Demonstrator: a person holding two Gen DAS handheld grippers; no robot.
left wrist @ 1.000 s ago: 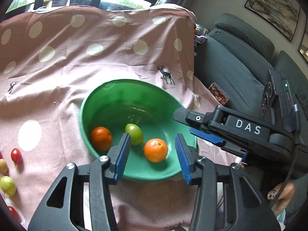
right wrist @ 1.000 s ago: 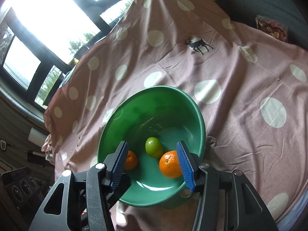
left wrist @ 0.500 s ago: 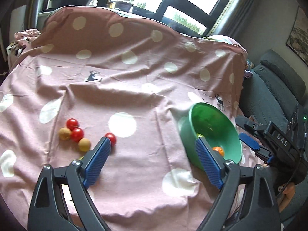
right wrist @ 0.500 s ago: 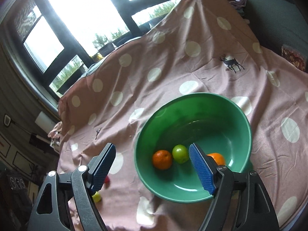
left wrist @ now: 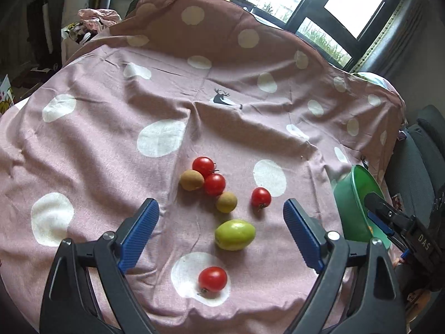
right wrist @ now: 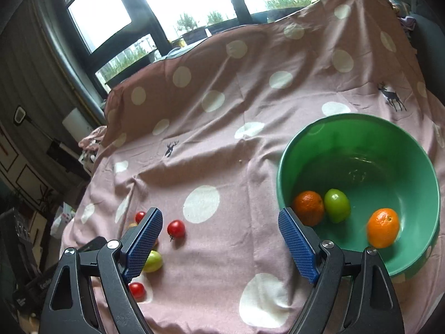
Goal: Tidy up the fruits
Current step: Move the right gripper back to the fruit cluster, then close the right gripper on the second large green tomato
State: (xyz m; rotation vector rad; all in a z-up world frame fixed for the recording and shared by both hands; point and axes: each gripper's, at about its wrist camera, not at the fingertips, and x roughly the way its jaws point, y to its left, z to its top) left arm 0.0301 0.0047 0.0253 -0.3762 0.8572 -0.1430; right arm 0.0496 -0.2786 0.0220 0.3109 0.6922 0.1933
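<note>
In the left wrist view, loose fruit lies on the pink dotted cloth: a green fruit (left wrist: 235,235), two brown kiwis (left wrist: 191,179) (left wrist: 226,201), and several red tomatoes, one nearest me (left wrist: 212,279). My left gripper (left wrist: 220,204) hovers over this cluster, wide open and holding nothing. The green bowl (right wrist: 361,117) holds two oranges (right wrist: 308,207) (right wrist: 383,226) and a green fruit (right wrist: 337,205). My right gripper (right wrist: 219,213) hangs over the cloth just left of the bowl. Its jaws are opening with nothing between them.
The bowl (left wrist: 353,203) stands at the cloth's right edge, with a grey sofa (left wrist: 417,153) beyond it. Windows run along the back. Clutter and a bundle of clothes (left wrist: 97,16) lie past the cloth's far left. Bare cloth (right wrist: 222,139) stretches behind the fruit.
Both grippers have opened wide. The left one swung left from the bowl to above the loose fruit. The right one drew back and left, so the bowl now sits at its right.
</note>
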